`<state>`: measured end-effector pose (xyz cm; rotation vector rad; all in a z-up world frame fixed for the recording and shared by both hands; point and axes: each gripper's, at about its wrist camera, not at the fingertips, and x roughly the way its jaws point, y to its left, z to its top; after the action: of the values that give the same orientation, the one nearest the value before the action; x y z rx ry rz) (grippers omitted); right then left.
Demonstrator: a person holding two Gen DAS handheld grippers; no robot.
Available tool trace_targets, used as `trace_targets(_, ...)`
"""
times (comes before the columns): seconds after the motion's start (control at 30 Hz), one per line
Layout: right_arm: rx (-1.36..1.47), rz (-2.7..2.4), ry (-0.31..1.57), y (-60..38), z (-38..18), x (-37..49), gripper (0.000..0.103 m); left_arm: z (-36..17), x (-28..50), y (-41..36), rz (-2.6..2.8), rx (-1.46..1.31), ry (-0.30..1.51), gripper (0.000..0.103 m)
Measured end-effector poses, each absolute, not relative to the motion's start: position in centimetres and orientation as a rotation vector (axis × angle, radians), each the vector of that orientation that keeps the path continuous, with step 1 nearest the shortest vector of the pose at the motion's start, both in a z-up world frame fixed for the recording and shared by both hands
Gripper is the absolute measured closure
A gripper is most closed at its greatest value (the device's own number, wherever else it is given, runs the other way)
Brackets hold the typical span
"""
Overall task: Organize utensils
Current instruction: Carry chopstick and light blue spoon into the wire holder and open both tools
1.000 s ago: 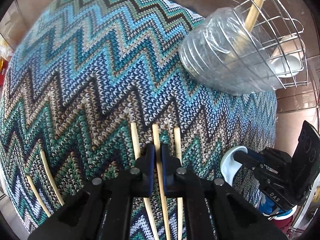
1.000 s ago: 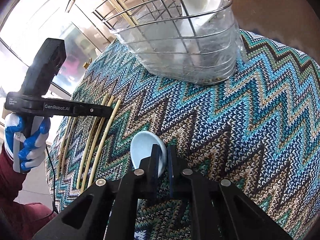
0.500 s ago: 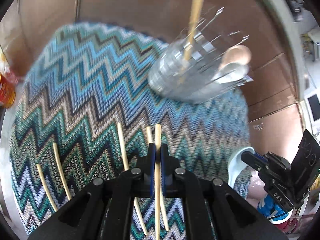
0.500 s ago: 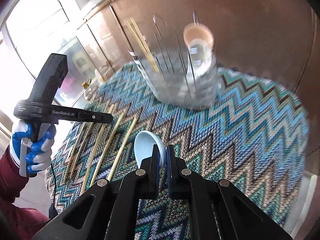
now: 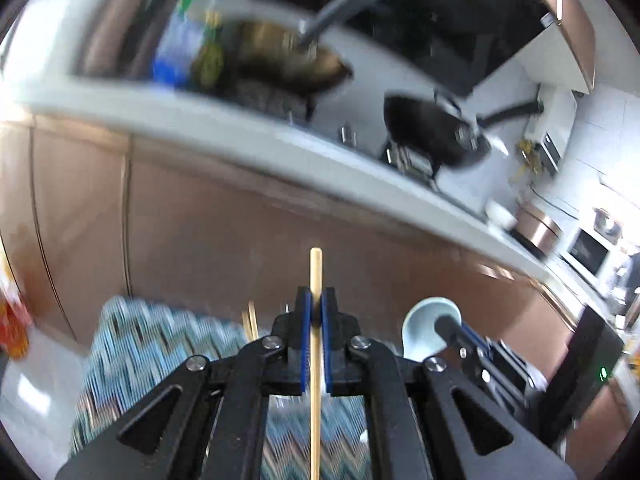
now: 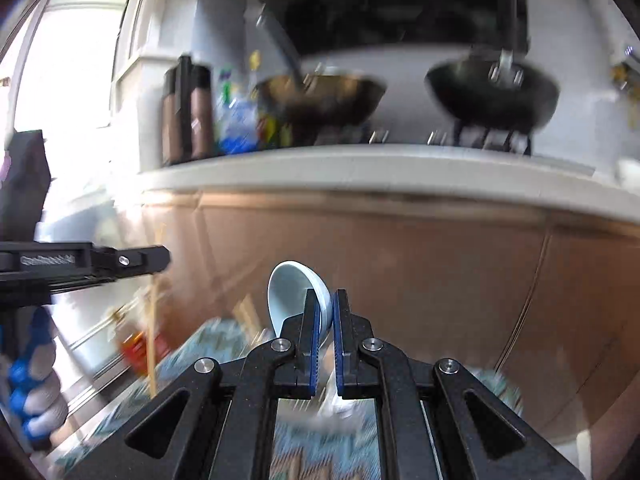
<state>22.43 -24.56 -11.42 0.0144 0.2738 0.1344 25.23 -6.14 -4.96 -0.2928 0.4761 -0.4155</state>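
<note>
My left gripper (image 5: 315,300) is shut on a wooden chopstick (image 5: 315,276) that sticks up past the fingertips, raised high above the zigzag knit cloth (image 5: 160,332). My right gripper (image 6: 326,304) is shut on a pale blue ceramic spoon (image 6: 290,292), bowl pointing up. The spoon also shows in the left wrist view (image 5: 424,320), and the left gripper shows in the right wrist view (image 6: 132,260) with the chopstick (image 6: 154,320) hanging below it. The wire utensil basket is out of sight except for a chopstick tip (image 5: 252,320).
Brown cabinet fronts (image 5: 200,232) and a white counter (image 6: 360,172) fill both views. Two pans (image 6: 492,84) sit on a stove, with bottles (image 6: 236,116) to the left. A red item (image 5: 12,328) stands at the left on the floor.
Both grippers have lifted and tilted upward, carrying the chopstick and the spoon off the cloth. The views have swung from the table to the cabinets and counter. The basket has dropped out of view.
</note>
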Motion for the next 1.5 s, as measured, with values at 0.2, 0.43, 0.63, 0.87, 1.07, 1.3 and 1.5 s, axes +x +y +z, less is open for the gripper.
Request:
trace_targets(0.2, -0.025, 0.052, 0.191, -23.3, -12.8, 26.5, 0.097, -5.3, 28.2, -9.2, -0.295, -0.236, 0.272, 0.099)
trace_targets(0.43, -0.036, -0.011, 0.16, -24.0, -16.1, 28.4, 0.097, -9.4, 31.5, -11.3, -0.212, -0.217, 0.205, 0.099)
trace_targets(0.63, -0.062, -0.002, 0.188, -23.9, -19.0, 29.1, 0.097, -12.5, 32.1, -12.1, -0.191, -0.201, 0.213, 0.097)
trace_targets(0.87, -0.058, 0.027, 0.201, -23.5, -19.7, 28.0, 0.086, -12.8, 31.2, -11.4, -0.189, -0.201, 0.209, 0.074)
trace_targets(1.07, -0.053, 0.026, 0.156, -23.3, -17.3, 25.5, 0.074, -10.2, 28.9, -9.5, -0.175, -0.2, 0.176, 0.063)
trace_targets(1.3, -0.073, 0.023, 0.113, -22.5, -14.2, 21.6, 0.072, -6.9, 25.1, -7.4, -0.191, -0.184, 0.174, 0.059)
trace_targets(1.5, -0.067, 0.025, 0.087, -22.3, -11.8, 16.9, 0.06, -4.8, 21.1, -5.5, -0.25, -0.179, 0.228, 0.055)
